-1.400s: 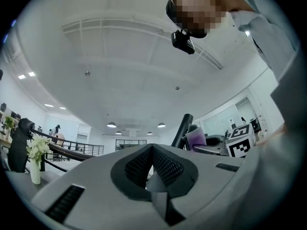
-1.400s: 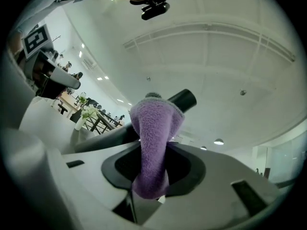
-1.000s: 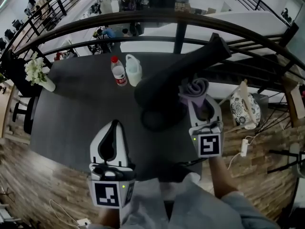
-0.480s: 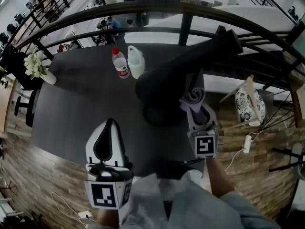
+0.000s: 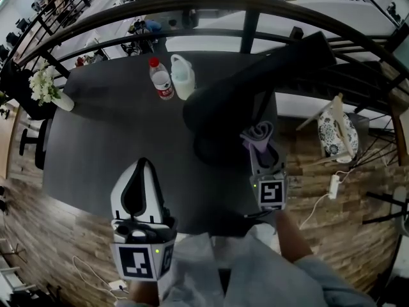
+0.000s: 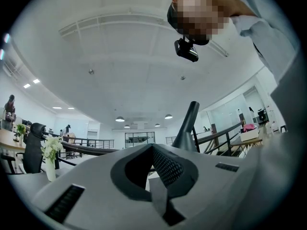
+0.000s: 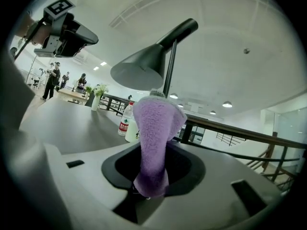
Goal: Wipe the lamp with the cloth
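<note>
Right gripper (image 5: 261, 147) clenched on purple cloth (image 7: 156, 128); only its view shows lamp (image 7: 139, 68) shade's underside. Left gripper (image 5: 143, 166) looks closed, empty.

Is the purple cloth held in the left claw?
No, the purple cloth is clamped in the right claw, while the left claw is shut with nothing between its jaws.

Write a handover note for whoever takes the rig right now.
Left gripper: shut, empty, over the near side of the table, clear of the lamp.
Right gripper: shut on the purple cloth, held up beside the black desk lamp, below its shade. Can't tell if they touch.
Done: cloth in grip, at the lamp.
Left: wipe shade, stem and base.
</note>
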Demonstrator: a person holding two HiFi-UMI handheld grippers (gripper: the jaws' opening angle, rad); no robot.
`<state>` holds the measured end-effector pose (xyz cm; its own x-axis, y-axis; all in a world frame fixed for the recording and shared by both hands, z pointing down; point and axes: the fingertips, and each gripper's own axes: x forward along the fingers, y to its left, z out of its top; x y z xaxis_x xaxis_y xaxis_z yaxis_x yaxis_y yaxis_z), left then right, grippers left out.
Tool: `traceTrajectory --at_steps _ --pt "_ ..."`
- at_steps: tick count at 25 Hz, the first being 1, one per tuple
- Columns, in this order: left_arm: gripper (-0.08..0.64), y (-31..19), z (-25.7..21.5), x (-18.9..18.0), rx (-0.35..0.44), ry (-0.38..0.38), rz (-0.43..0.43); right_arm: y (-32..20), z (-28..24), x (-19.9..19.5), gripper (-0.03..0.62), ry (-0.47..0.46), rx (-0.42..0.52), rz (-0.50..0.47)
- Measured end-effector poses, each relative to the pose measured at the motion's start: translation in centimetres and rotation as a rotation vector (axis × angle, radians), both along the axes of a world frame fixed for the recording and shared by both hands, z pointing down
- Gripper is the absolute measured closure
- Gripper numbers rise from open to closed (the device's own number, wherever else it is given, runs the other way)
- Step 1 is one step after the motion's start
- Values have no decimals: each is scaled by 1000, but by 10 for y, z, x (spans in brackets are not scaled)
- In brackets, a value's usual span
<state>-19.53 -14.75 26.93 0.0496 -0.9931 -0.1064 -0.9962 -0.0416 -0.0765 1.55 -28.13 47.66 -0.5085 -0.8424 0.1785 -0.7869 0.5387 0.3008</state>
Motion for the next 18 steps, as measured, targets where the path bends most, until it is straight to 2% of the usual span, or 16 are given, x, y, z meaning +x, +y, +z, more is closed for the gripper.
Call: traceTrajectory --at_steps 12,18 --pt "558 -1 8 -23 -19 3 20 19 26 -11 471 -27 -77 64" --pt "558 -5 13 -33 -27 8 33 32 56 -25 473 22 -164 64"
